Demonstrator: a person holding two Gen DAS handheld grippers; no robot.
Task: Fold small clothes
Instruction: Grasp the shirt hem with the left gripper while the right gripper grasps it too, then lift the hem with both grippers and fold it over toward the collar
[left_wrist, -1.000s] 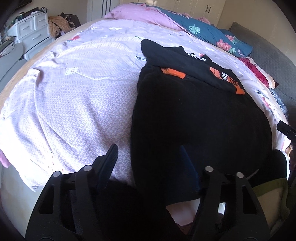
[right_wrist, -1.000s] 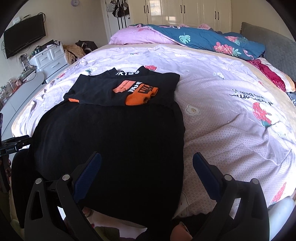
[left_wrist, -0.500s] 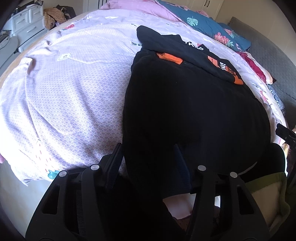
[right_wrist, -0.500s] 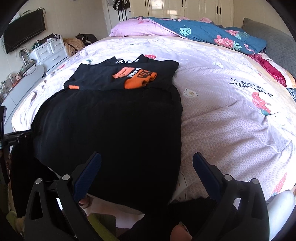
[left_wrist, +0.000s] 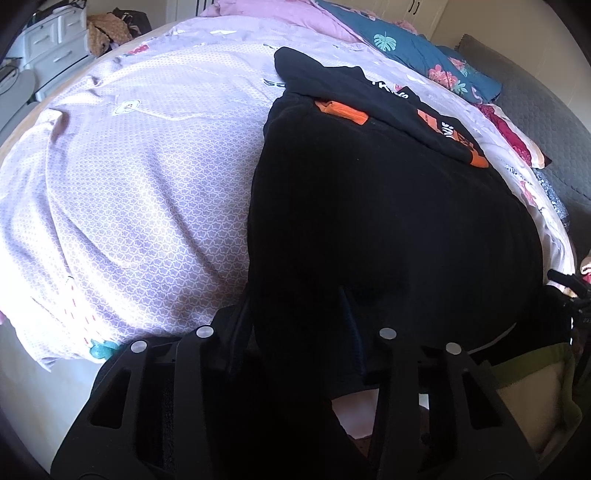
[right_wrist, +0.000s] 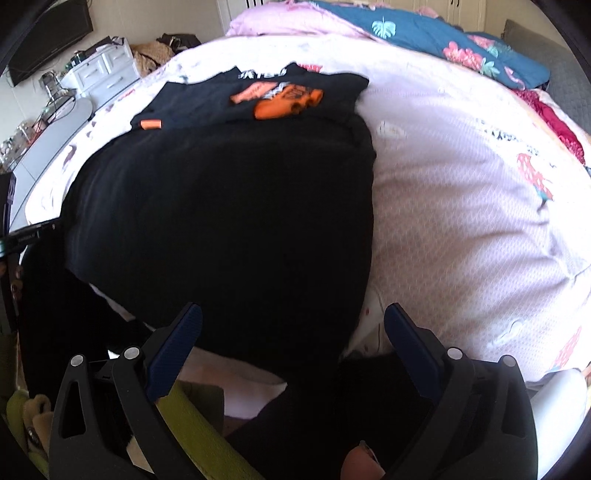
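Jaws of left gripper (left_wrist: 295, 314) astride black garment (left_wrist: 388, 221) edge, grip uncertain, right gripper (right_wrist: 293, 325) jaws wide apart, folded shirt (right_wrist: 258, 96) beyond, bed (right_wrist: 461, 203).

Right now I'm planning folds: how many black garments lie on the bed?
2. A large plain black garment at the bed's near edge, and a folded black shirt with orange print beyond it, touching its far edge. Others may be hidden underneath.

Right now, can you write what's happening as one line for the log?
left hand-held gripper: open, at black cloth edge | right hand-held gripper: open | folded shirt: beyond
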